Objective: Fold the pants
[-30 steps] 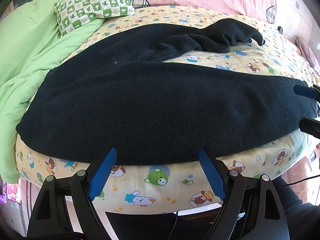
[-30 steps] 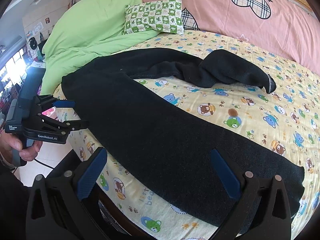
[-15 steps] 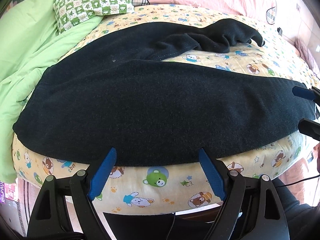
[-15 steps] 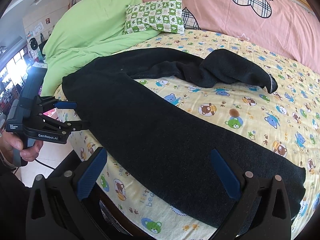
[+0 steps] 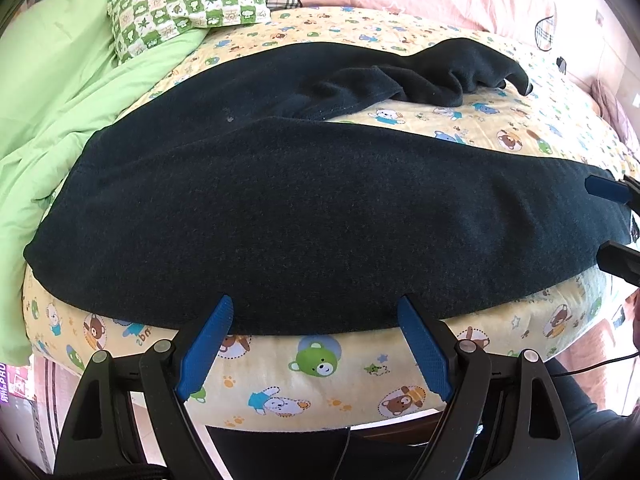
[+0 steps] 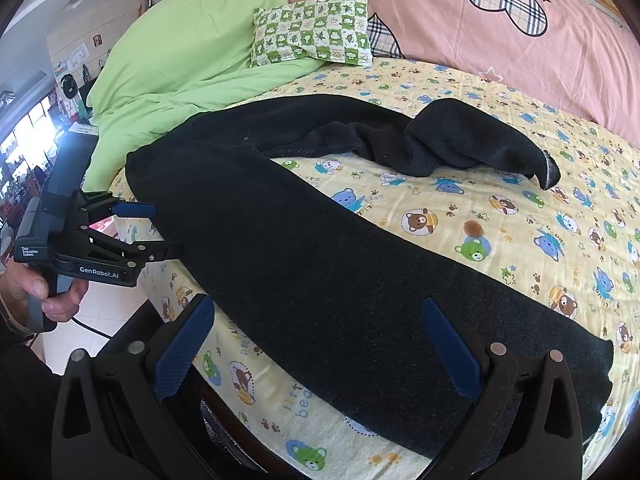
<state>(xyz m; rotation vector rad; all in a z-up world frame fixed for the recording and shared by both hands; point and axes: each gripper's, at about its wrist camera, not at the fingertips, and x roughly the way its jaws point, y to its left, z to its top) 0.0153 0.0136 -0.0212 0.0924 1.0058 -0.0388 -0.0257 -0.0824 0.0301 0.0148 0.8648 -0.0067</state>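
Black pants (image 5: 300, 208) lie spread across a yellow bear-print bed sheet (image 5: 328, 392). One leg runs along the bed's near edge; the other leg (image 5: 440, 76) is bunched and twisted farther back. My left gripper (image 5: 314, 312) is open, its blue fingertips at the pants' near hem over the bed edge. In the right wrist view the pants (image 6: 320, 260) run diagonally, and my right gripper (image 6: 316, 308) is open over the near leg. The left gripper (image 6: 164, 230), held by a hand (image 6: 52, 292), sits open beside the waist end. The right gripper (image 5: 608, 224) shows open at the leg's cuff end.
A green quilt (image 5: 60, 100) is piled at the left beside the waist. A green checked pillow (image 5: 184, 4) and a pink cover (image 6: 480, 20) lie at the back. Floor tiles (image 6: 112, 312) show below the bed edge.
The left gripper has drifted slightly toward the bed and the waist end. Both grippers stay open and the pants lie as before.
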